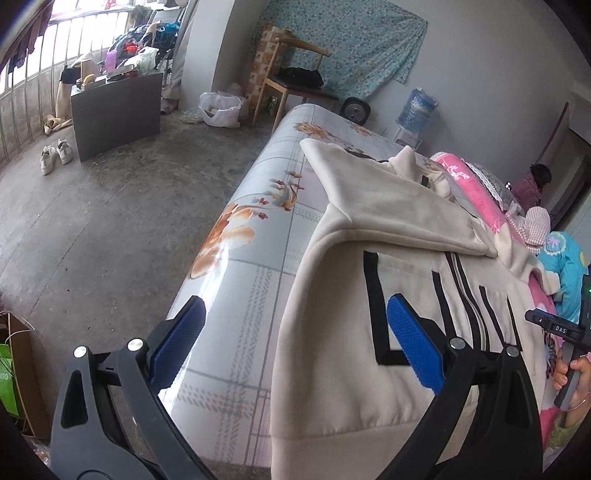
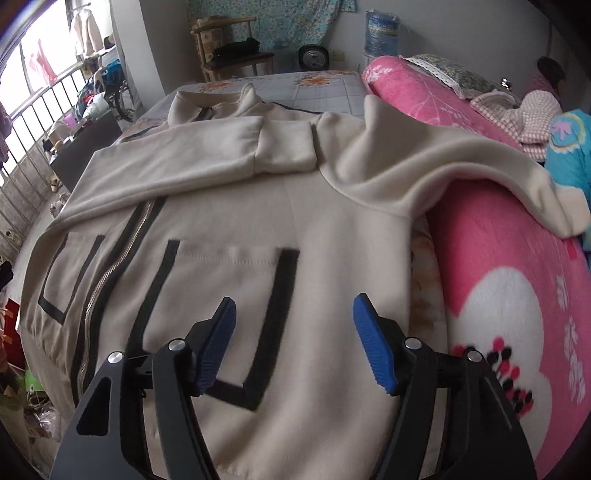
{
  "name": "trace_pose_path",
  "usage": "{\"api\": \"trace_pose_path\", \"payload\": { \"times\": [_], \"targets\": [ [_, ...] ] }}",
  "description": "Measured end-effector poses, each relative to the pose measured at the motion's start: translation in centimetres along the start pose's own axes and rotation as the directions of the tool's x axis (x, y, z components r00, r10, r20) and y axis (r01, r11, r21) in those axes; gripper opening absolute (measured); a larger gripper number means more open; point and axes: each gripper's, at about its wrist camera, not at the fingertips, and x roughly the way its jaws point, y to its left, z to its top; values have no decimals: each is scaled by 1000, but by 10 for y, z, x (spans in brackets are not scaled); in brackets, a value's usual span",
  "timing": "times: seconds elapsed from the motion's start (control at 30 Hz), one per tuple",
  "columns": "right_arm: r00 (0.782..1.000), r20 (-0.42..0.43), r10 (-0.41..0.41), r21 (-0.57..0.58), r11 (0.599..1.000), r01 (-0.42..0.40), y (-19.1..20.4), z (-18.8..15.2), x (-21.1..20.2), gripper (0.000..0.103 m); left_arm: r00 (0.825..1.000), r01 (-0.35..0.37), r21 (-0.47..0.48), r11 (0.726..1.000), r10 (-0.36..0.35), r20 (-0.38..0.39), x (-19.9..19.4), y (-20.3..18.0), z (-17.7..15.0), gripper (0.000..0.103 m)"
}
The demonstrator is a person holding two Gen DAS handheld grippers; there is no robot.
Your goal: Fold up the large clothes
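Observation:
A cream zip-up jacket (image 2: pixel 325 199) with black stripes and pocket outlines lies front up on the bed. Both sleeves are folded across its chest, and its right shoulder rides up on a pink quilt (image 2: pixel 498 288). My right gripper (image 2: pixel 293 317) hangs open above the jacket's right pocket, nothing between its blue pads. In the left wrist view the same jacket (image 1: pixel 369 369) reaches the bed's near corner. My left gripper (image 1: pixel 295 325) stands open over the jacket's left hem edge and the bare sheet, holding nothing. The right gripper's black body and a hand (image 1: pixel 569 365) show at the right edge.
The bed's floral sheet (image 1: pixel 240 258) drops off to a grey concrete floor on the left. A wooden chair (image 1: pixel 291 77), a dark box, white shoes (image 1: pixel 55 155) and bags stand on the floor. A water bottle (image 2: pixel 380 33) and more bedding lie beyond the pink quilt. A person sits far right.

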Motion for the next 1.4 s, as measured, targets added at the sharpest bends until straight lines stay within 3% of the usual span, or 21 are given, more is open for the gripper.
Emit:
{"api": "trace_pose_path", "payload": {
  "times": [0.27, 0.47, 0.53, 0.63, 0.7, 0.77, 0.97, 1.13, 1.2, 1.3, 1.4],
  "targets": [
    [1000, -18, -3, 49, 999, 4, -13, -55, -26, 67, 993, 23, 52, 998, -17, -115, -25, -3, -58, 67],
    [999, -16, -39, 37, 999, 40, -2, -57, -33, 67, 994, 35, 70, 997, -27, -104, -36, -12, -72, 62],
    [999, 7, -44, 31, 999, 44, 4, -52, -37, 67, 996, 35, 86, 996, -27, -88, -37, -17, -62, 62],
    [999, 42, -32, 33, 999, 31, 14, -43, -41, 79, 997, -18, 142, 990, 29, -74, -34, -30, -34, 64],
    [998, 61, -26, 29, 999, 25, 22, -37, -40, 81, 996, -44, 167, 985, 57, -75, -26, -41, -10, 64],
    [998, 58, -25, 22, 999, 24, 29, -31, -36, 82, 996, -34, 183, 983, 48, -72, -16, -52, 13, 67],
    [996, 85, 9, 35, 999, -12, 43, -3, -30, 83, 997, -39, 248, 968, 56, -60, 40, -98, 77, 69],
    [988, 112, 104, 70, 991, -112, 34, 35, -25, 83, 993, -65, 256, 964, 88, -80, 96, -117, 99, 69],
    [980, 117, 163, 118, 977, -176, 20, 51, -18, 83, 990, -96, 256, 962, 119, -77, 115, -116, 100, 69],
    [954, 114, 276, 256, 920, -297, -9, 76, 6, 83, 984, -151, 256, 955, 170, -54, 132, -108, 99, 66],
    [942, 103, 318, 358, 872, -334, -27, 96, 36, 74, 981, -162, 225, 961, 182, -71, 143, -96, 99, 55]
  ]
}}
